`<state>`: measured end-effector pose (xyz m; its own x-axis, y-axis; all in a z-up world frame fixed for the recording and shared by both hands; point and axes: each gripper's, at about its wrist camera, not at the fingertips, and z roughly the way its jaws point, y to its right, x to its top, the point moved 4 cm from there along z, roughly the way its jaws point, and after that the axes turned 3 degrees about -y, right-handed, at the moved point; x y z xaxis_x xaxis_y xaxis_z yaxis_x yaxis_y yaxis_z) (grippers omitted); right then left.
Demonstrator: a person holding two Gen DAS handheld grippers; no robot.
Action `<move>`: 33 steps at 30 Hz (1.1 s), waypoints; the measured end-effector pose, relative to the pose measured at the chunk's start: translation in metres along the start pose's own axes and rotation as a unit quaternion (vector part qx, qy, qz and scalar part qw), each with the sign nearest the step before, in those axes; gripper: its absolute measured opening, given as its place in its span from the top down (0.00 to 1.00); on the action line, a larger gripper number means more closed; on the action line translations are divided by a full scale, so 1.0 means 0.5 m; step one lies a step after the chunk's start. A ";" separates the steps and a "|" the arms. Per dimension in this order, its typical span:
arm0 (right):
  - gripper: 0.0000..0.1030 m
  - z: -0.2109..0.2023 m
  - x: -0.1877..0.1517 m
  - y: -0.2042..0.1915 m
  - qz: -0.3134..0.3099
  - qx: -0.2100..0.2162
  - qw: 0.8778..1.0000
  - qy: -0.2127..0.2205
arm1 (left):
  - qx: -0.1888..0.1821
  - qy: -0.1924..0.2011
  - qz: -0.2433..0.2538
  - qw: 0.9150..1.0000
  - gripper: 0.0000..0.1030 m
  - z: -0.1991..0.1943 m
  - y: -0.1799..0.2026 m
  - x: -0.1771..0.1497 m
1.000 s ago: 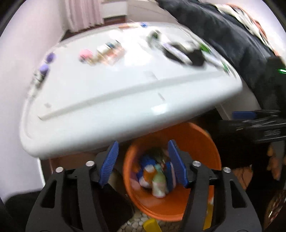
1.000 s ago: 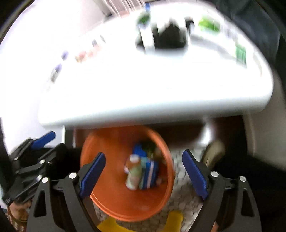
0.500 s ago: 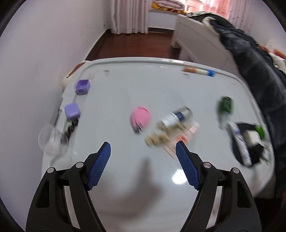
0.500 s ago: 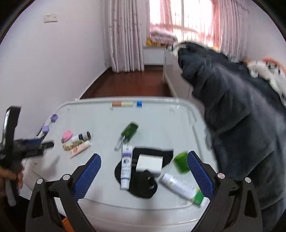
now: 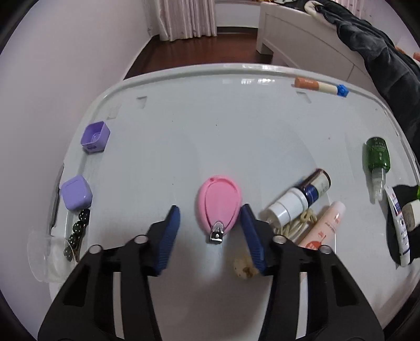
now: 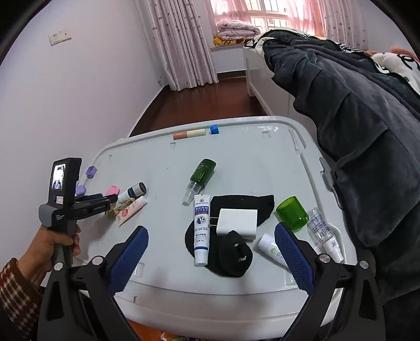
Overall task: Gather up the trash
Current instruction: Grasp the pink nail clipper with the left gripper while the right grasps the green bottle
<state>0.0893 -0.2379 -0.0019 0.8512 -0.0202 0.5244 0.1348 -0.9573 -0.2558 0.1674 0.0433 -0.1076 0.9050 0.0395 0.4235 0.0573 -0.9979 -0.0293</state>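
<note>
Daylight enters through the pink-curtained window (image 6: 265, 15), blown out. Both views are sharp, evenly lit, with strong fisheye bending and dark vignette corners. Glare spots on the glossy bench (image 5: 215, 259); soft shadows under fingers (image 5: 168, 236).

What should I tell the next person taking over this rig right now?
Left gripper: open, empty, fingers either side of the pink nail clipper on the white table.
Right gripper: open, empty, above the table's near edge, facing the white tube and black sock.
Done: nothing held.
Left: bottles, tubes, green cap and other clutter remain on the table. No bin visible now.
</note>
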 end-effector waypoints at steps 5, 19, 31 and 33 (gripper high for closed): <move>0.08 -0.002 0.000 0.000 -0.002 -0.001 1.000 0.001 | -0.023 0.011 -0.034 0.999 0.69 -0.022 -0.015 -0.004; 0.08 0.105 0.080 -0.007 -0.005 -0.062 0.998 -0.009 | -0.072 0.085 0.010 0.994 0.69 -0.143 0.025 0.008; 0.49 0.360 0.167 -0.064 -0.009 -0.121 0.986 -0.113 | -0.106 0.094 0.027 0.990 0.68 -0.173 0.032 -0.003; 0.61 0.384 0.161 -0.069 -0.019 -0.104 0.985 -0.134 | -0.109 0.096 0.028 0.989 0.68 -0.178 0.030 -0.004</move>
<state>0.2502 -0.1511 -0.1068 0.9548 0.0680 0.2895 0.0872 -0.9947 -0.0539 0.1290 0.0236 -0.0282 0.8058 -0.0048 0.5921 -0.1015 -0.9863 0.1301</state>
